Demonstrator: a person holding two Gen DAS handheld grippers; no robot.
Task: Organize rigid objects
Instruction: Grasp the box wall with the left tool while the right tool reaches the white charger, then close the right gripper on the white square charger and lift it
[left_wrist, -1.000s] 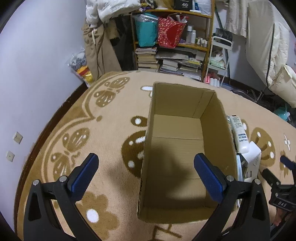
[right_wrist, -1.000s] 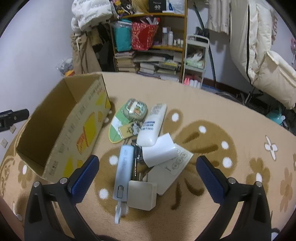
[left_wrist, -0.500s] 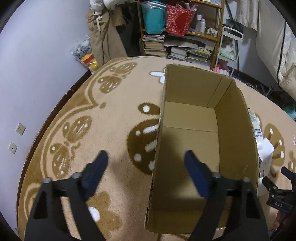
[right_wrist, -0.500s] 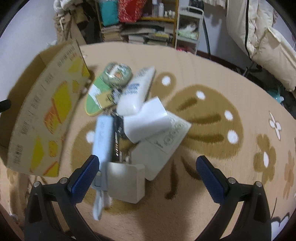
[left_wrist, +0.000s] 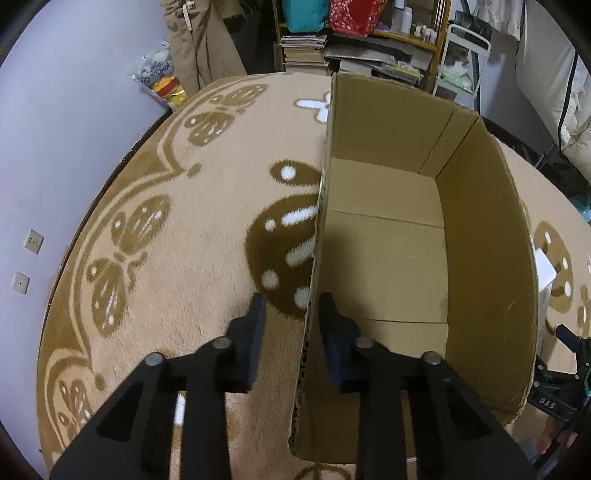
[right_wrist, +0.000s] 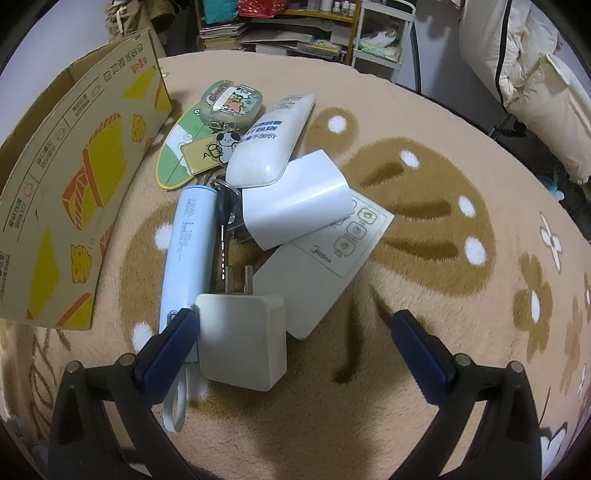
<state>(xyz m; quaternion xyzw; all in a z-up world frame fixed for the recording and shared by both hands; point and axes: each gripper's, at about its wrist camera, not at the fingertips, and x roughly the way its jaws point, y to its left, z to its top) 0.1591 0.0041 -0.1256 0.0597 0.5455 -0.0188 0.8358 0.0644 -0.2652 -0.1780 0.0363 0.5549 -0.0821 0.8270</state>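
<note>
An open, empty cardboard box (left_wrist: 388, 251) stands on the patterned carpet. My left gripper (left_wrist: 291, 325) has its jaws closed to a narrow gap astride the box's left wall near the front corner. In the right wrist view the box (right_wrist: 74, 177) is at the left. Beside it lies a pile: a white plug charger (right_wrist: 242, 347), a light blue power bank (right_wrist: 190, 251), a white tube (right_wrist: 273, 144), a white adapter (right_wrist: 295, 201), a flat white remote (right_wrist: 325, 266), a green keychain case (right_wrist: 231, 99). My right gripper (right_wrist: 291, 347) is open, low over the charger.
Cluttered shelves with books and bags (left_wrist: 351, 40) stand at the back. A wall with sockets (left_wrist: 33, 242) runs along the carpet's left edge. Pale bedding (right_wrist: 535, 74) lies at the right. The right gripper's body shows at the left view's lower right (left_wrist: 561, 380).
My left gripper has closed from wide open down onto the box's left wall. My right gripper has moved down and closer over the pile, staying open.
</note>
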